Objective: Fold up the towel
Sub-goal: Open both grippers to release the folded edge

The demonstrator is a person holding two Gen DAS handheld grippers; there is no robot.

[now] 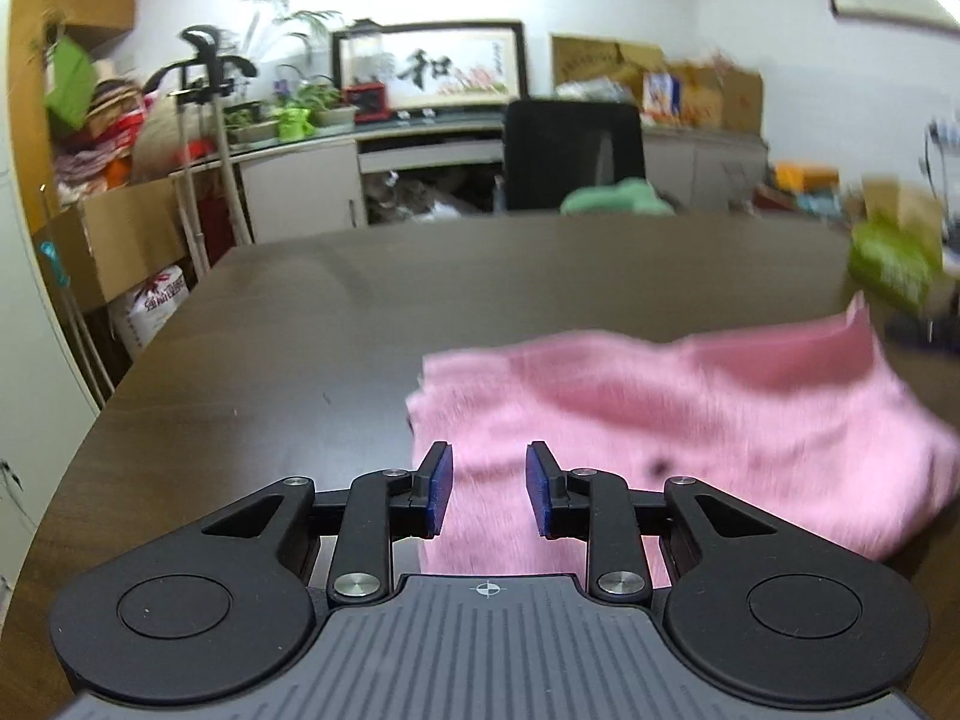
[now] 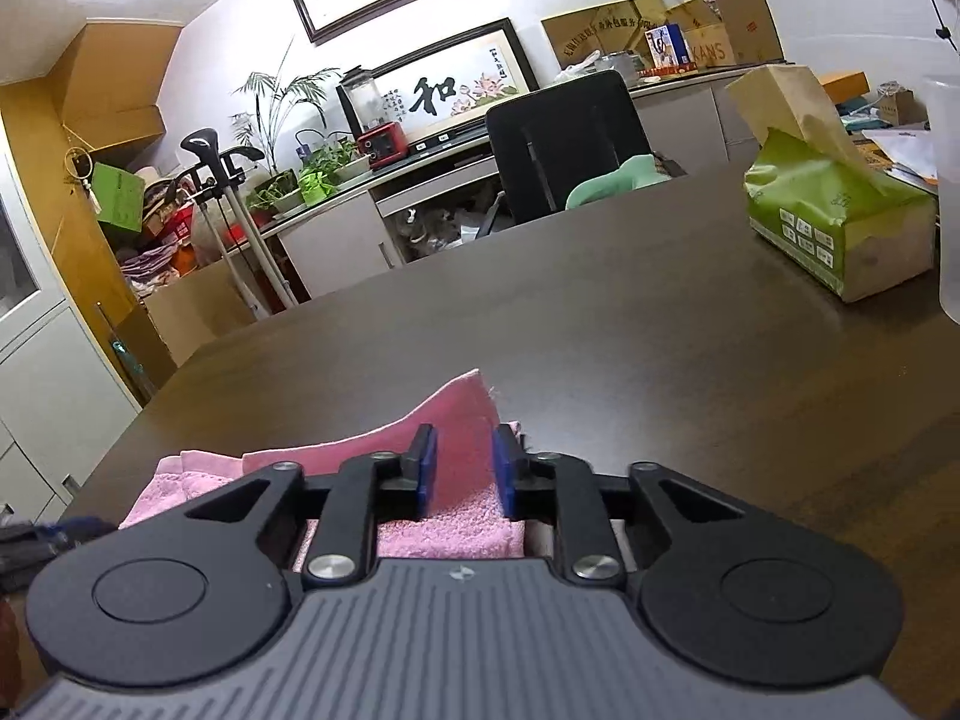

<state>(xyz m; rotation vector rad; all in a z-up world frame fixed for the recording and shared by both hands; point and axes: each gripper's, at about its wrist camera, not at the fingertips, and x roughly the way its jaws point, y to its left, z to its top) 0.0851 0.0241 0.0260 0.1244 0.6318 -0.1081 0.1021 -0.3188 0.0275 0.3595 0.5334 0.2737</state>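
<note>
A pink towel (image 1: 690, 414) lies folded in layers on the dark wooden table (image 1: 300, 348). My left gripper (image 1: 487, 489) is open, its blue pads apart just above the towel's near left part, holding nothing. In the right wrist view the towel (image 2: 456, 531) lies under my right gripper (image 2: 463, 468), with one corner raised and peaked between the open blue pads. The pads do not press the cloth.
A green tissue pack (image 2: 840, 222) and a translucent container (image 2: 948, 192) stand at the table's right side. A black office chair (image 2: 564, 138) with a green cushion is behind the far edge. Cabinets, plants and boxes line the wall.
</note>
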